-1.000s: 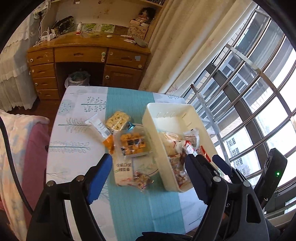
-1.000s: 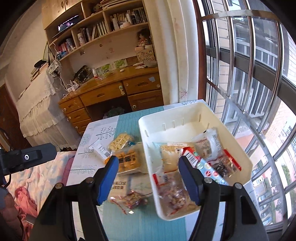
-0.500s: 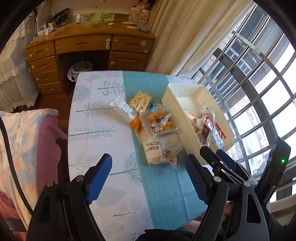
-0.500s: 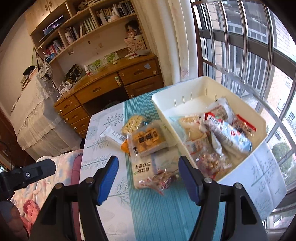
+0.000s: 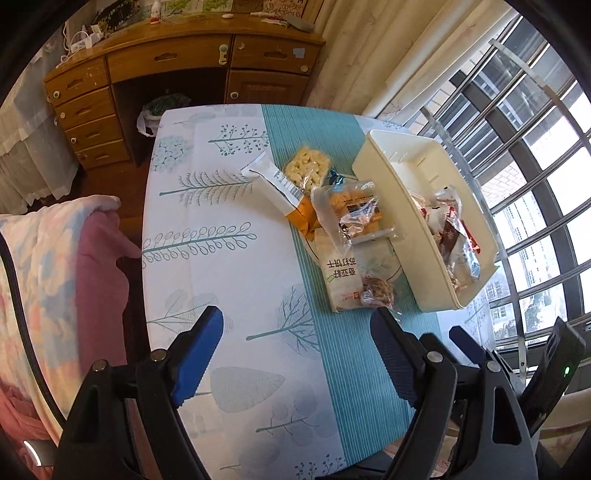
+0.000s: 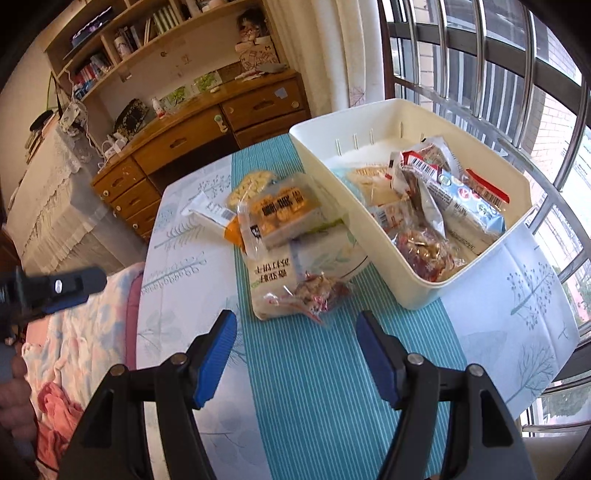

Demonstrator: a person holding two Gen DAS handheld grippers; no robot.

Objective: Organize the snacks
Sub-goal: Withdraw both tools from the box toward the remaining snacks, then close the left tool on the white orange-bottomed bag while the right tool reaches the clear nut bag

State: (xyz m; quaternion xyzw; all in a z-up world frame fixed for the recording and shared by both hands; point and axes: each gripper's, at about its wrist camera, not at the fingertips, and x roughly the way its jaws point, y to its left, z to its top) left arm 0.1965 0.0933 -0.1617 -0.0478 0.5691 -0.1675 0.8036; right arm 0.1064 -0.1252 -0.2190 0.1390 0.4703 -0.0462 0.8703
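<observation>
Snacks [image 6: 295,236] lie ahead of the empty, spread right gripper [image 6: 295,343].

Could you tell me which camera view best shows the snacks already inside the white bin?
The right wrist view: it looks down into the white bin, so the packets are clear. In the left wrist view the bin is seen side-on, its wall hiding most.

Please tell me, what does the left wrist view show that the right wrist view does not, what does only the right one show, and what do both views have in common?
Only the left wrist view shows the plastic-bagged bin under the wooden desk.

Only the right wrist view shows the bookshelf above the desk, and the printed labels of the packets inside the cream plastic bin.

Both show that bin, the leaf-printed tablecloth, the loose snack packets beside the bin, such as the small clear packet of reddish-brown snacks, and an open left gripper and right gripper, holding nothing.
</observation>
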